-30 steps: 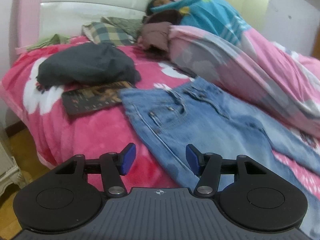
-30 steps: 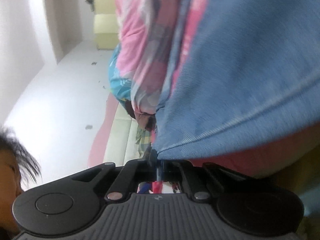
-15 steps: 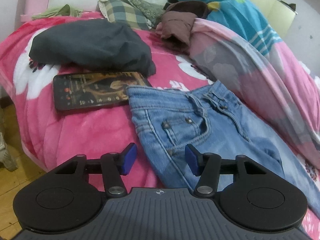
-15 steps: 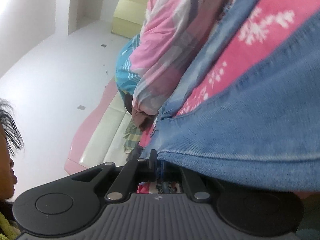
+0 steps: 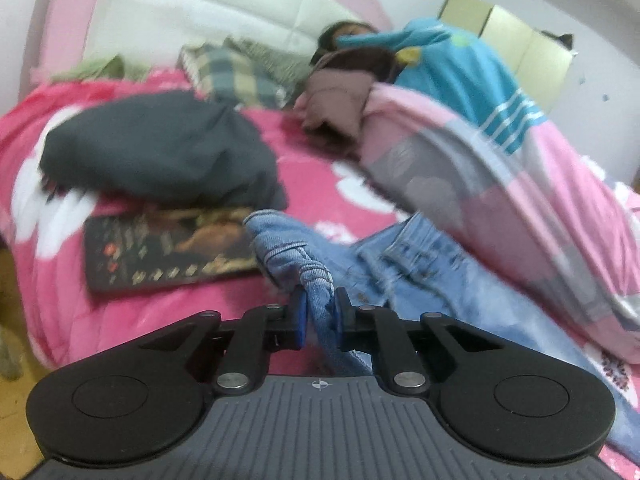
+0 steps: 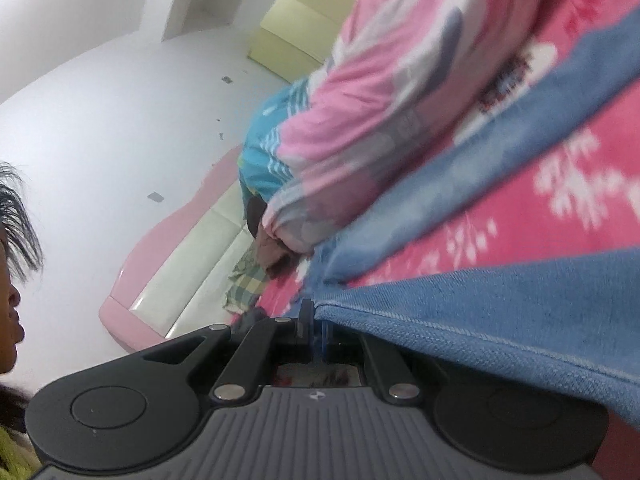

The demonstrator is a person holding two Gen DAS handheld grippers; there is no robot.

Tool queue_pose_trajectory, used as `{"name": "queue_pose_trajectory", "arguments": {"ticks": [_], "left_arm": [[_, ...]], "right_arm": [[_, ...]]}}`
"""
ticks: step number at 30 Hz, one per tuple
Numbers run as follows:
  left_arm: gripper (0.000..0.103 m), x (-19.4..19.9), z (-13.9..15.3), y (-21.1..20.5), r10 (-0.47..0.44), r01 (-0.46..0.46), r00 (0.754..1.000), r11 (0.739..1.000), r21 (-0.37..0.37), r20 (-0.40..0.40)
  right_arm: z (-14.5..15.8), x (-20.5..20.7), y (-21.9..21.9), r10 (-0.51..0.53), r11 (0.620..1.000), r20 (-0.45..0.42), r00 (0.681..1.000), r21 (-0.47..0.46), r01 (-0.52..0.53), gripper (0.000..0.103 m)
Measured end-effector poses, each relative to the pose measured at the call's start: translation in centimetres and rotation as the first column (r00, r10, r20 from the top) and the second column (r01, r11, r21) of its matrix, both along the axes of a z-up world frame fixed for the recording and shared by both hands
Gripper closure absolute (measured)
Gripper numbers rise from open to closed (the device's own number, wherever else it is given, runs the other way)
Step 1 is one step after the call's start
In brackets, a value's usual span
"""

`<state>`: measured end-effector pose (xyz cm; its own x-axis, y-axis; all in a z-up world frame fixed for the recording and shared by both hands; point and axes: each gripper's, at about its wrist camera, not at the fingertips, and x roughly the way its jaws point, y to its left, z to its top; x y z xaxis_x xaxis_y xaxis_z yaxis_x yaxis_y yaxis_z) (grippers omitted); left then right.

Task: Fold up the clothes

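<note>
Left tongs (image 5: 319, 312): blue pads pinching a bunched fold of the jeans (image 5: 420, 276) at the waistband corner, denim gathered up between them and lifted off the bed (image 5: 120, 312). The jaws have just been closing, and the cloth now sits clamped in them.

Right tongs (image 6: 316, 326): pressed together on a hem edge of the same jeans (image 6: 500, 320); the denim drapes away across the right side of that view, which is rolled sideways.

Jeans lie near the bed's front edge, on the pink flowered blanket (image 5: 320, 168), legs running off toward the right.

Just beside the raised waistband, to the left: a flat dark tablet (image 5: 168, 252) with its screen lit, lying on the blanket.

Behind the tablet, touching its far edge: a dark grey garment (image 5: 160, 148) in a heap.

Farther right: a pink and grey quilt (image 5: 500, 192) mounded along the bed's right side, a turquoise striped cloth (image 5: 460, 72) above it.

Far end: plaid pillow (image 5: 228, 72) against the white and pink headboard (image 5: 200, 4). A person lies under the covers there; only dark hair shows.
</note>
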<state>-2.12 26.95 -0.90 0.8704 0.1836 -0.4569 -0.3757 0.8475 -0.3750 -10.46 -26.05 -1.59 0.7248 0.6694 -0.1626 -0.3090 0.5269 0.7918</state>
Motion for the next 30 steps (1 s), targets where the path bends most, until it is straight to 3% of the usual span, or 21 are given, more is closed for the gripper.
{"name": "queue_pose_trajectory", "arguments": {"ticks": [8, 13, 18, 24, 27, 30], "left_arm": [[0.092, 5.4, 3.8, -2.4, -0.067, 0.065, 0.992, 0.998, 0.026, 0.106], [0.092, 11.2, 5.5, -4.2, -0.126, 0.122, 0.987, 0.992, 0.044, 0.1], [0.092, 17.8, 5.3, -5.9, -0.166, 0.166, 0.986, 0.985, 0.042, 0.012], [0.092, 24.1, 2.2, -7.7, -0.19, 0.198, 0.974, 0.979, 0.055, -0.126], [0.083, 25.5, 0.4, -8.1, -0.186, 0.197, 0.969, 0.979, 0.054, -0.164], [0.065, 25.6, -0.4, -7.6, -0.191, 0.198, 0.969, 0.98, 0.028, -0.157]], "right_arm": [[3.7, 5.6, -1.5, -0.059, 0.997, 0.131, 0.99, -0.034, 0.064, 0.1], [5.2, 10.4, -3.0, -0.094, 0.995, 0.146, 0.985, -0.016, 0.097, 0.1], [4.9, 15.9, -4.4, -0.124, 0.992, 0.098, 0.987, 0.009, 0.123, 0.1], [1.7, 22.4, -5.7, -0.147, 0.989, 0.006, 0.989, 0.01, 0.147, 0.1], [-0.8, 25.5, -6.2, -0.153, 0.988, -0.054, 0.987, 0.007, 0.153, 0.1], [-3.5, 28.4, -6.8, -0.154, 0.988, -0.158, 0.975, -0.007, 0.155, 0.098]]}}
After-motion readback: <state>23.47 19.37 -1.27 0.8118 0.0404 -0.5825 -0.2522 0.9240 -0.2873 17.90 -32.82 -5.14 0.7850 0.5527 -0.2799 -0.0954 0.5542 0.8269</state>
